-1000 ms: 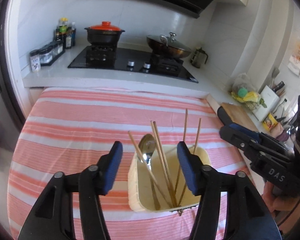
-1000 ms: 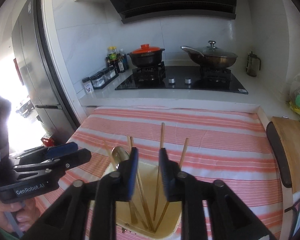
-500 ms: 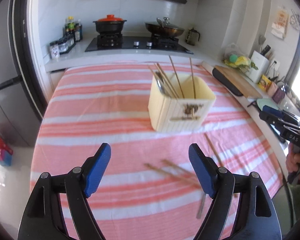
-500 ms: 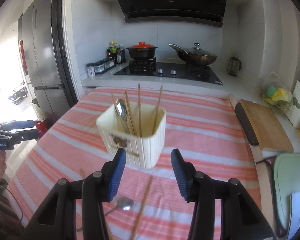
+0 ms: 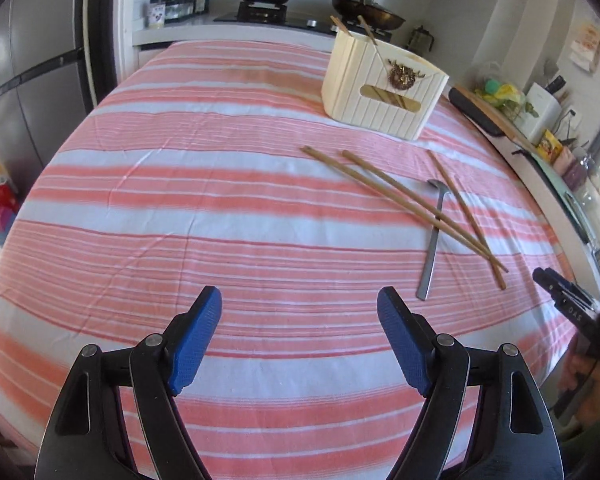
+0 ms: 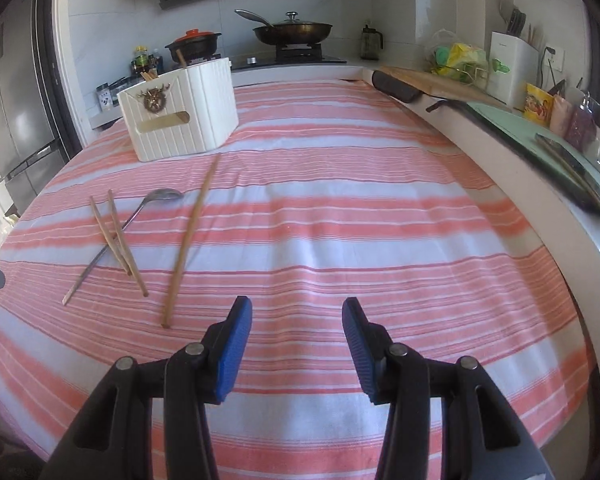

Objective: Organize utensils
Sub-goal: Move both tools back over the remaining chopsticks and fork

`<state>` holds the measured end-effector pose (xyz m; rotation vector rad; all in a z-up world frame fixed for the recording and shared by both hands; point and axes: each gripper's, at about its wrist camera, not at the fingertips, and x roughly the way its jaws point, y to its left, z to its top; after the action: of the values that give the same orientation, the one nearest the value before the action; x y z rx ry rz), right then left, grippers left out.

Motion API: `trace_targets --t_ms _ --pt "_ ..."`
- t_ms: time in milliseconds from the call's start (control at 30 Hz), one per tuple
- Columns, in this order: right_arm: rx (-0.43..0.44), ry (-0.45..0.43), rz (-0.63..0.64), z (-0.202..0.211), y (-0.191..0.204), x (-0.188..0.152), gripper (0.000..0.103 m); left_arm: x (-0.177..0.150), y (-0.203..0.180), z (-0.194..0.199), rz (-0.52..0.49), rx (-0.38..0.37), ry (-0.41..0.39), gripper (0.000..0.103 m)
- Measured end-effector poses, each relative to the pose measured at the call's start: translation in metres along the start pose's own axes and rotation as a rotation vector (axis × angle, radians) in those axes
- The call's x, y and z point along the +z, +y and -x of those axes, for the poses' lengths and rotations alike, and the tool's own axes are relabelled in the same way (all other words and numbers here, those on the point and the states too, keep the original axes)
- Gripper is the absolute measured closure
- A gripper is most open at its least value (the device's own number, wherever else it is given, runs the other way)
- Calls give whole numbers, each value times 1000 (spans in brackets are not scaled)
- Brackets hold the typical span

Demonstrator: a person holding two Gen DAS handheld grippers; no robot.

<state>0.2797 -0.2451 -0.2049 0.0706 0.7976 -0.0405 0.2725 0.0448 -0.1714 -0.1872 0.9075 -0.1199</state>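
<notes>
I am hovering my left gripper [image 5: 300, 344] over the striped surface [image 5: 180, 208] with its jaws standing wide apart and holding nothing, well short of the cream holder [image 5: 382, 84], which is standing toward the far side with a few chopsticks already poking out of its top. Nearer to me than the holder, three loose chopsticks [image 5: 400, 196] and a spoon [image 5: 432, 240] are lying flat on the cloth, the two crossed sticks resting over the spoon's handle. My right gripper [image 6: 298, 344] is likewise hanging over the cloth, jaws apart and empty, and the single chopstick [image 6: 190, 236] lying in front of the holder is ending just beside its left finger. I judge that I am between picks: some pieces are sitting in the holder and four are waiting. The next move, I think, is asking for a low, narrow pinch on that single stick, then a tilt to stand it in the holder. The left wrist view is showing my right gripper at its edge; the right wrist view is showing the spoon's bowl clearly and the far counter beyond the holder.
</notes>
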Motion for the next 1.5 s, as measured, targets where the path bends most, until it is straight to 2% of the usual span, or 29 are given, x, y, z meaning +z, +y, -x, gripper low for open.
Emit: trace_targets --t_ms 233,400,600,767,967,1100,1167,1367,1500 --pt "6 -32 -20 1 -1 -2 55 -3 -8 2 2 -6 -1 21" --pt "0 -19 -11 -9 -2 -7 55 -7 -14 -3 -20 6 17 19" --pt "-12 -25 -7 -15 -2 -10 55 0 -28 -17 -28 -25 49 19" --pt "-44 -28 34 -16 4 -11 55 30 -45 -39 59 -58 58 19" --pt "-40 -29 24 -16 2 -11 54 61 -65 -88 168 6 72 19" --pt "-37 -31 20 -16 3 -11 54 62 -80 -109 138 124 51 19" --pt "-35 -32 18 -16 2 -11 54 61 -86 -112 116 153 48 19" --pt "-28 -36 16 -16 2 -12 54 48 -97 -108 -22 180 47 14" --pt "-29 -42 18 -16 2 -12 53 41 -85 -99 -51 169 60 13"
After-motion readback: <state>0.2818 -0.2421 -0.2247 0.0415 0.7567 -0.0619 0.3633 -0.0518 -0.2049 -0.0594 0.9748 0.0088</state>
